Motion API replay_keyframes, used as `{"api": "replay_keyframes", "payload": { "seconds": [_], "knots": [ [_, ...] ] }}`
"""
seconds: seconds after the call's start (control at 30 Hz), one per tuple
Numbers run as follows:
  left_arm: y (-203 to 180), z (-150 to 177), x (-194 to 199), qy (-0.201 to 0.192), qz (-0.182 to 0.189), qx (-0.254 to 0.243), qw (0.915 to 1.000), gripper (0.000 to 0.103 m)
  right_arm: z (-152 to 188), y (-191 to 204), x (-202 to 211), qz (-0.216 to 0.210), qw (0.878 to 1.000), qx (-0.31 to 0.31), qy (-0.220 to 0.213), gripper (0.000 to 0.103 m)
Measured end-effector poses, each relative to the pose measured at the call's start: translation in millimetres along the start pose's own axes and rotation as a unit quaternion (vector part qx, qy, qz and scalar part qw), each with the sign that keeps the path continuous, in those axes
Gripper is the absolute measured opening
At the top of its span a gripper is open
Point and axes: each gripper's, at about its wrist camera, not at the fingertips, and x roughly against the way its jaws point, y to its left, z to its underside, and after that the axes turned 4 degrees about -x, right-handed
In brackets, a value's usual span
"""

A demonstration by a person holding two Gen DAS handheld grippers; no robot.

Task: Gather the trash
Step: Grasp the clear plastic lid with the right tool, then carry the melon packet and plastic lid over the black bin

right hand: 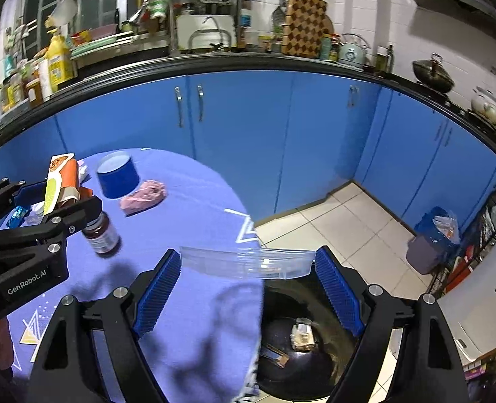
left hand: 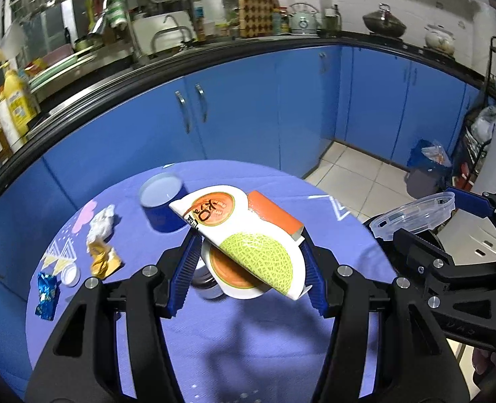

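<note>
Two grippers, each carrying one piece of trash. The left gripper point(left hand: 248, 262) clamps a flattened melon-print carton point(left hand: 244, 235), glossy white, orange and green, above the round table point(left hand: 248, 336) (purple patterned cloth). The right gripper point(right hand: 248, 285), jaws wide, grips a clear plastic lid point(right hand: 248, 262) over the table's right edge, above a black bin point(right hand: 298, 352) holding scraps. On the table: one blue cup point(left hand: 162, 201), one brown bottle point(right hand: 101, 235), one pink lump point(right hand: 143, 196); near its left edge, crumpled wrappers point(left hand: 101, 245) and blue foil point(left hand: 46, 295).
</note>
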Motion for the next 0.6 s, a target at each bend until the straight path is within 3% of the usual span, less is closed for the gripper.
{"api": "replay_keyframes", "payload": {
  "seconds": [0.6],
  "knots": [
    [-64.2, -37.4, -11.6, -0.013, 0.028, -0.044, 0.9986, 0.057, 2.5, -57.2, 7.8, 0.053, 0.998, -0.036, -0.02, 0.08]
  ]
}}
